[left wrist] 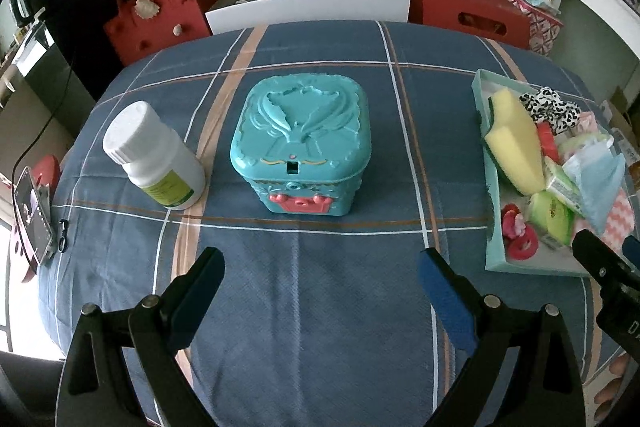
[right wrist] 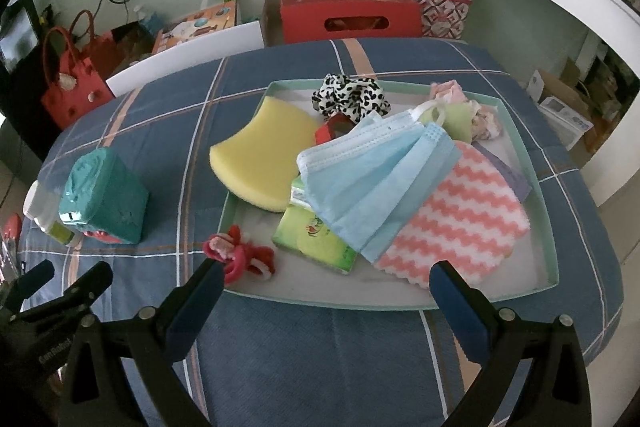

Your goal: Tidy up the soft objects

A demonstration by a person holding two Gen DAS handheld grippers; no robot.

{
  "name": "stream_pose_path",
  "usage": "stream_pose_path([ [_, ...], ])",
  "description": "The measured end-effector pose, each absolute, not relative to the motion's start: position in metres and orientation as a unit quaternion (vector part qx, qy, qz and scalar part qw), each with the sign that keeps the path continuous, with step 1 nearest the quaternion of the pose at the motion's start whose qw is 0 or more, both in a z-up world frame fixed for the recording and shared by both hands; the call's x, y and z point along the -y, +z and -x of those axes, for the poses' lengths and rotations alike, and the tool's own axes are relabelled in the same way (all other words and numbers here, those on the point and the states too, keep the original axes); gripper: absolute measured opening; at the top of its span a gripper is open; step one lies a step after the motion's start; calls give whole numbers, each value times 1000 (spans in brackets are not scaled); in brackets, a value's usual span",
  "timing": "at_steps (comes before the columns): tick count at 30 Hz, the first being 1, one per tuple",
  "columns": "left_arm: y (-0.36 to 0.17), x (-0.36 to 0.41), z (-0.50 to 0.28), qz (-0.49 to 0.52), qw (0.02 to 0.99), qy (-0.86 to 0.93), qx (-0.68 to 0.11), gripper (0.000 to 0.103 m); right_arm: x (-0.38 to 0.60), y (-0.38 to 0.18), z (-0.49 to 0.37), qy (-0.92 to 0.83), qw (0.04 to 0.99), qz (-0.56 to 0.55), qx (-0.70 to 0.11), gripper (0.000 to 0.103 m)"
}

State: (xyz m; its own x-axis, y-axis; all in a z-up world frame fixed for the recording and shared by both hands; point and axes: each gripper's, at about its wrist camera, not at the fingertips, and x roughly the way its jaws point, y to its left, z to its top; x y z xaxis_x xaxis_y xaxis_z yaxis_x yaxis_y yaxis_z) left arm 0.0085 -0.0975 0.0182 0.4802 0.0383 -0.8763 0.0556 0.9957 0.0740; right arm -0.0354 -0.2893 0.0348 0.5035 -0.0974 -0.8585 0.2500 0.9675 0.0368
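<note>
Both the left hand-held gripper (left wrist: 320, 267) and right hand-held gripper (right wrist: 326, 279) are spread, empty; the blue face mask (right wrist: 372, 183) lies in the tray (right wrist: 548, 211) beside the teal box (left wrist: 300, 147).

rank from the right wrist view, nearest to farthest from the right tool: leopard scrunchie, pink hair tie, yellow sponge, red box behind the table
1. pink hair tie, at the tray's near left corner, just ahead of the right tool
2. yellow sponge, left side of the tray, mid depth
3. leopard scrunchie, by the tray's far edge
4. red box, off the table, behind it

Plaid-clothed table (left wrist: 320, 287): bottle (left wrist: 154, 157), box (left wrist: 300, 147), tray (right wrist: 548, 227).
</note>
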Motion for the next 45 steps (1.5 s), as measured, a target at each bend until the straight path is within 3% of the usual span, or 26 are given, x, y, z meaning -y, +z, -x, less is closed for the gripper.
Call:
stream_pose_path([
  [45,12,91,-15,-52,852,13,-521,97,289,26,31,-100,859,-67,-498,103],
])
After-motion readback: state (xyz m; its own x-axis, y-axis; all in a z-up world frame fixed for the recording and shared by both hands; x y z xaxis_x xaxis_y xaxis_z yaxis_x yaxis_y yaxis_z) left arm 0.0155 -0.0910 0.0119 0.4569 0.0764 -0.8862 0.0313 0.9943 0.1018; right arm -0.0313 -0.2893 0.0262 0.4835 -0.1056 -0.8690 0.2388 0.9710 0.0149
